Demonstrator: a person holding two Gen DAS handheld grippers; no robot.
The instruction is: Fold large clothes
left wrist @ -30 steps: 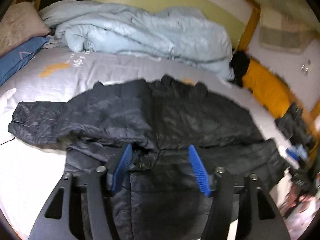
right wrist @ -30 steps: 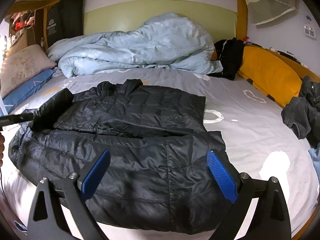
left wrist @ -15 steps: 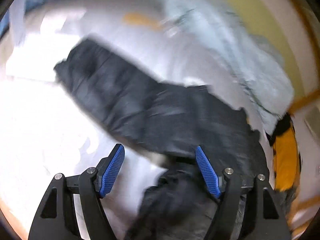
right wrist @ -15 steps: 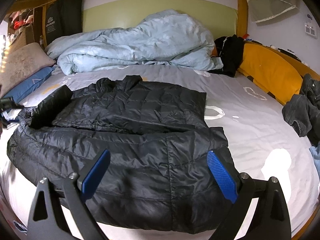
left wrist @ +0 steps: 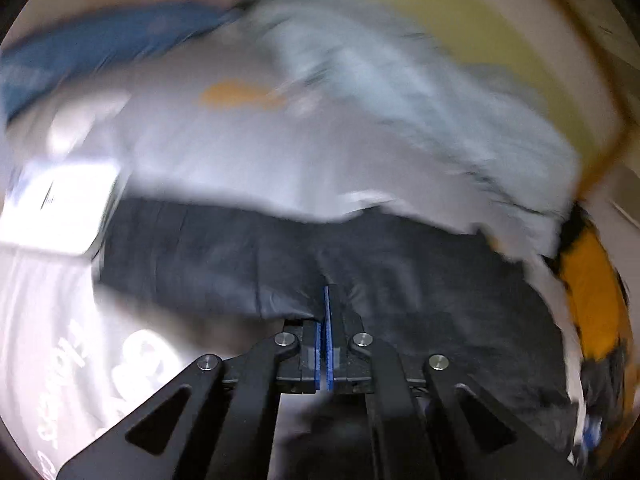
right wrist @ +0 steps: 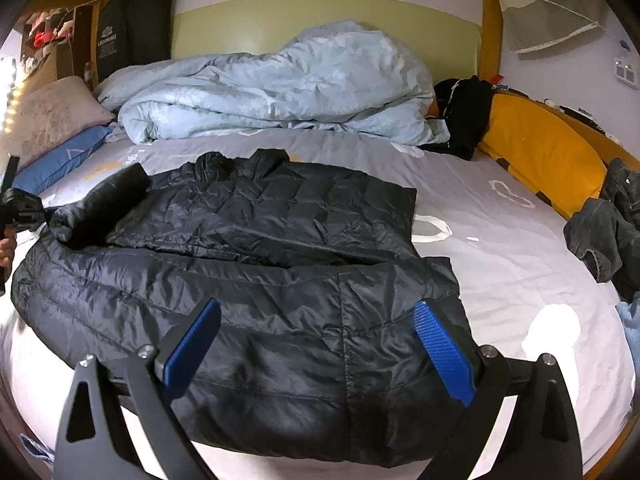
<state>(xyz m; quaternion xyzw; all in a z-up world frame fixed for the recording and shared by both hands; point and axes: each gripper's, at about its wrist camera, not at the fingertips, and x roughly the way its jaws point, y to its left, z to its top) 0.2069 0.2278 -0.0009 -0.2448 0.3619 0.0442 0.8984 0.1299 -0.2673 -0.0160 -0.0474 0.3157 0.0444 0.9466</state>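
The bed (right wrist: 500,248), covered by a grey printed sheet, fills both views. A pale blue duvet (right wrist: 280,88) lies heaped along its far side, with a yellow cushion (right wrist: 540,152) at the far right and a blue pillow (right wrist: 64,160) at the far left.

The right wrist view is sharp and takes in the whole black puffer jacket (right wrist: 260,280), which lies flat across the near middle of the bed. The garment is quilted and glossy, heavily creased, its collar towards the far side. One sleeve (right wrist: 100,204) runs out to the left edge, where a hand (right wrist: 7,250) and dark gripper parts are partly in frame. A dark garment (right wrist: 604,232) lies apart at the right edge.

The left wrist view is motion-blurred and shows only a band of the jacket (left wrist: 400,280), the sheet and the duvet beyond it.

Left gripper (left wrist: 326,300): jaws have just been closing and now stand fully together, the blue pads meeting at the jacket's near edge; blur prevents confirming whether fabric is pinched between them.

Right gripper (right wrist: 316,344): jaws spread wide, nothing between them, hovering above the jacket's near hem.
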